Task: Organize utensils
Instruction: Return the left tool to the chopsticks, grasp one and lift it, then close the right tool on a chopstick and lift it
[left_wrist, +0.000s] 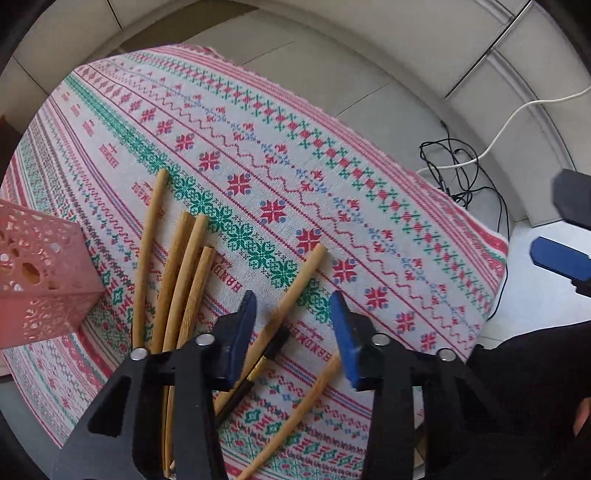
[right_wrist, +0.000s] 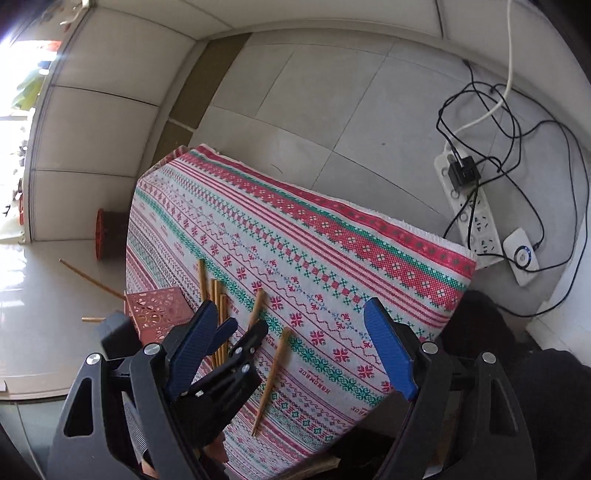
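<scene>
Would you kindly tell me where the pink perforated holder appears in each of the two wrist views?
Left wrist view: the pink perforated holder is at the left edge, on the patterned cloth, left of the bunched chopsticks.
Right wrist view: it is lower left, partly behind the left gripper.
Shared landmark: the bunched chopsticks beside it.

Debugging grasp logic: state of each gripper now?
Left gripper: open, jaws astride a wooden chopstick on the patterned tablecloth, not gripping it.
Right gripper: open wide, empty.
</scene>
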